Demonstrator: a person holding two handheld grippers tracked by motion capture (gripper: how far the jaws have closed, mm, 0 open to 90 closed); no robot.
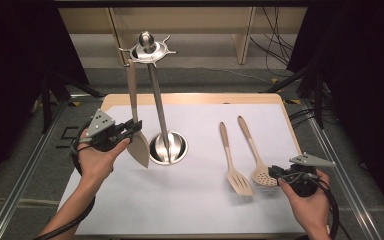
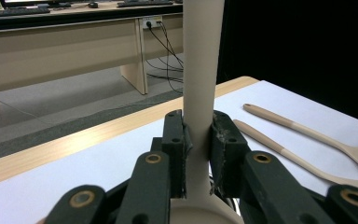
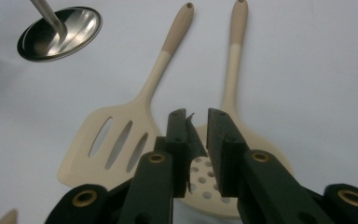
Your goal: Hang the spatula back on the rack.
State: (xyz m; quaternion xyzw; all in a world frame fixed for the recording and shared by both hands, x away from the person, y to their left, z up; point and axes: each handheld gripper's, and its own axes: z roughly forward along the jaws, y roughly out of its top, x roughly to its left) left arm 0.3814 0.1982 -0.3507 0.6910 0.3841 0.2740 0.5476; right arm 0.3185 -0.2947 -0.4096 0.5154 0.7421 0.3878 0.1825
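- Two utensils lie on the white table (image 1: pixel 190 210): a slotted turner (image 1: pixel 239 181) and a perforated skimmer (image 1: pixel 263 173). A third, a beige spatula (image 1: pixel 136 135), hangs from the steel rack (image 1: pixel 150 50), its blade low beside the rack base (image 1: pixel 168 148).
- Left gripper (image 1: pixel 131 131) clamps the spatula's handle (image 2: pixel 199 93) near the blade; judged best to hold it upright and release gently, so the hook keeps it.
- Left forearm reaches in, gripper roughly level.
- Right gripper (image 3: pixel 196 122) hovers at the skimmer's head, jaws narrow, holding nothing.
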